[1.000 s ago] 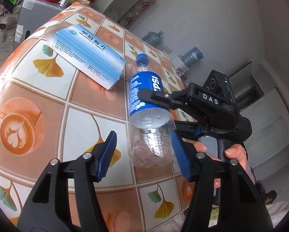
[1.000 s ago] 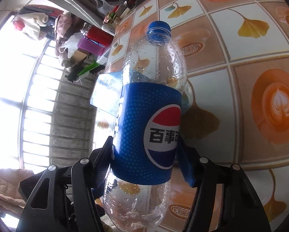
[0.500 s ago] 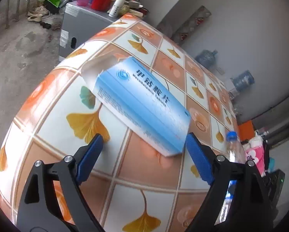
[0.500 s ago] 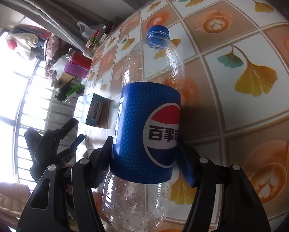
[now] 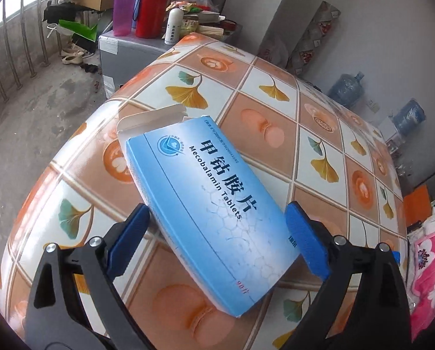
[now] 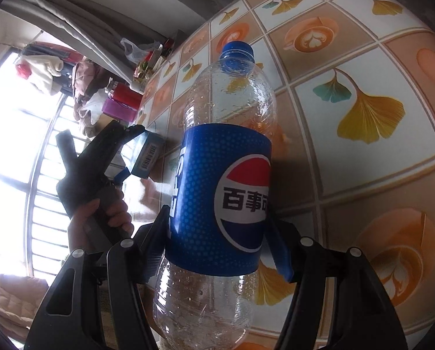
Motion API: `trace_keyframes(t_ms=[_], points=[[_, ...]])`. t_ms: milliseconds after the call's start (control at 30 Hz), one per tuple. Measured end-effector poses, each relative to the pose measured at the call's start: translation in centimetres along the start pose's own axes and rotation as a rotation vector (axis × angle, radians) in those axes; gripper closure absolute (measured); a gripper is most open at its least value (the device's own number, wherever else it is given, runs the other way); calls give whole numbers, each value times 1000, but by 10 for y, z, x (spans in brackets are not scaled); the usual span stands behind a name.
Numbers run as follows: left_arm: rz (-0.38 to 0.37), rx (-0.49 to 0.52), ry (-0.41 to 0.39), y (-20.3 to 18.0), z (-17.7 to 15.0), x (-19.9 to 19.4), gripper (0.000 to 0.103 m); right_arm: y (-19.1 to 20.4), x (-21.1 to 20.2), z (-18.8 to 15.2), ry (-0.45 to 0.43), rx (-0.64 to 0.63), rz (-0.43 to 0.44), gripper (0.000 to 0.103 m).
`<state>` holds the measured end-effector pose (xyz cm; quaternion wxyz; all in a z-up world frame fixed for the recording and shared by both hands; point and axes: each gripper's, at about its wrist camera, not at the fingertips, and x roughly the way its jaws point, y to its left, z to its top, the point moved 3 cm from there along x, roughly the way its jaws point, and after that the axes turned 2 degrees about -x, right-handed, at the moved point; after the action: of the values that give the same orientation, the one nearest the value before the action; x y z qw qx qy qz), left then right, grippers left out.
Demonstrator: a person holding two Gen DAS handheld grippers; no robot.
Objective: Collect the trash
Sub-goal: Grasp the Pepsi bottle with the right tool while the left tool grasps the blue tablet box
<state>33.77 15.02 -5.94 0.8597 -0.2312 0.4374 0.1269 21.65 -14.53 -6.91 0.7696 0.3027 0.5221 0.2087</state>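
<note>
Table (image 5: 275, 108) with a tiled cloth of ginkgo leaves and coffee cups fills both views. Grey cabinet (image 5: 124, 49) stands at its far end, crowded with a red flask (image 5: 151, 8), a purple tumbler (image 5: 123, 8) and a white bottle (image 5: 173, 26). Two blue water jugs (image 5: 345, 87) sit on the floor by the far right wall.

Empty cola bottle (image 6: 220, 180), blue cap pointing away, clear body beaded with droplets: clamped at its blue label between the pads of the right gripper (image 6: 220, 248), held off the table.

Blue medicine box (image 5: 205, 207) lies flat on the cloth near the table's near edge, its far end flap standing open. Left gripper (image 5: 217, 236) hangs over it, jaws just opened wide and spread either side of the box's near half; the pads look clear of the cardboard. From the right wrist view, a hand (image 6: 106, 213) grips that tool's handle at the left, box between the fingers.
</note>
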Motion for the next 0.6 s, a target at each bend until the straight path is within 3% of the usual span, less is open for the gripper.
trace_keyframes(t_ms=[200,400,600], points=[[39,48,4,-12,5,10,12,-4,-3,-2,-2,0,6,42],[-45,136,65,-7,-10,-14,12,-8,-8,-2,-11,10,25,42],[-119,291,-19,-14,6,-58,13,-8,-9,-2,-7,9,30,42]])
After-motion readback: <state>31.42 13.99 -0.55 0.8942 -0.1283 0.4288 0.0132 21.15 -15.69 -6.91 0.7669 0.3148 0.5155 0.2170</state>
